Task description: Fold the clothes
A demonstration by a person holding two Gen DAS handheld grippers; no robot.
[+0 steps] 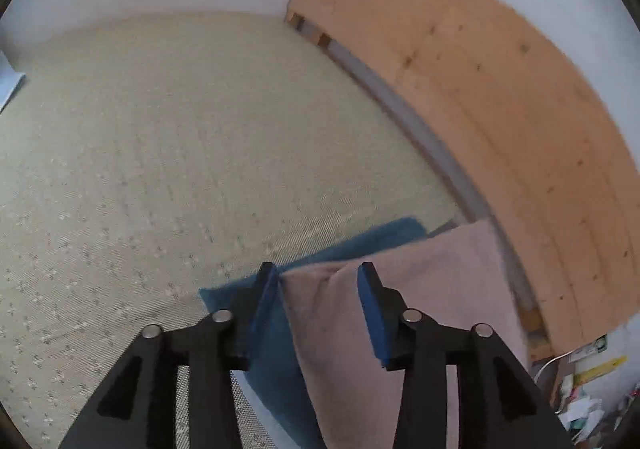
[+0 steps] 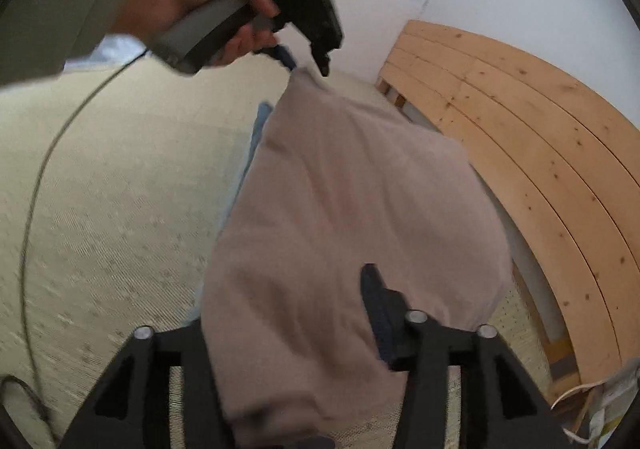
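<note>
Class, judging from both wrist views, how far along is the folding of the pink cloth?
Done: the pink cloth lies doubled over the blue cloth on the bed.
In hand: the left tongs and right tongs stand open, the pink edge between their fingers, not pinched.
Left: whether another fold is needed cannot be told; the blue cloth's state is mostly hidden.

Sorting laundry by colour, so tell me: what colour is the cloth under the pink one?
Blue cloth, clearest in the left wrist view.

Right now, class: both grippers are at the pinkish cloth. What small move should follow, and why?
Probably draw both grippers back off the pinkish cloth. The left gripper and right gripper show parted fingers, not pinching it, and it seems to lie over the blue cloth on the carpet.
</note>
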